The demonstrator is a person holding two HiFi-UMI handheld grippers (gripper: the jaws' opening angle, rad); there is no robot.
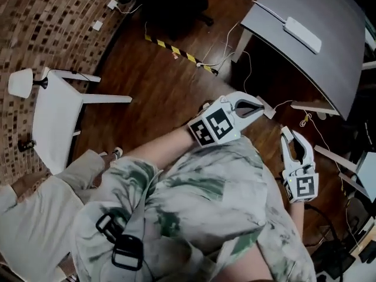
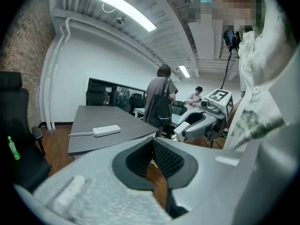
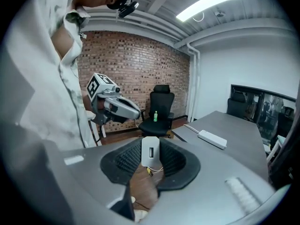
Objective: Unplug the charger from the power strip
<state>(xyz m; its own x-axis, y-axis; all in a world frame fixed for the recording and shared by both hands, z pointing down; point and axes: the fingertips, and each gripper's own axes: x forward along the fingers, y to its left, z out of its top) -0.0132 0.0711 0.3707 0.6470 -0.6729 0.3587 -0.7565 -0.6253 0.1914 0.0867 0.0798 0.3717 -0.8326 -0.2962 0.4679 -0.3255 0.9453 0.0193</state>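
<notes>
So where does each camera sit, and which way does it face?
Head view: on the person's head, facing steeply down; shirt, left claw, right claw show.
Left gripper view: on left claw, facing grey table; right claw shows.
Right gripper view: on right claw, facing brick wall; left claw, charger show.
All share the power strip.

The power strip (image 1: 302, 34) lies on the worktop (image 1: 329, 63) at the head view's upper right. The left hand-held gripper (image 1: 261, 107) is just before the worktop's near edge, and the right hand-held gripper (image 1: 289, 134) is to its right and nearer the person, the charger (image 3: 150, 151) between its jaws. On the floor (image 1: 158, 93) a cable cover (image 1: 176, 50) lies left of the worktop, an office chair (image 1: 176, 4) behind it
</notes>
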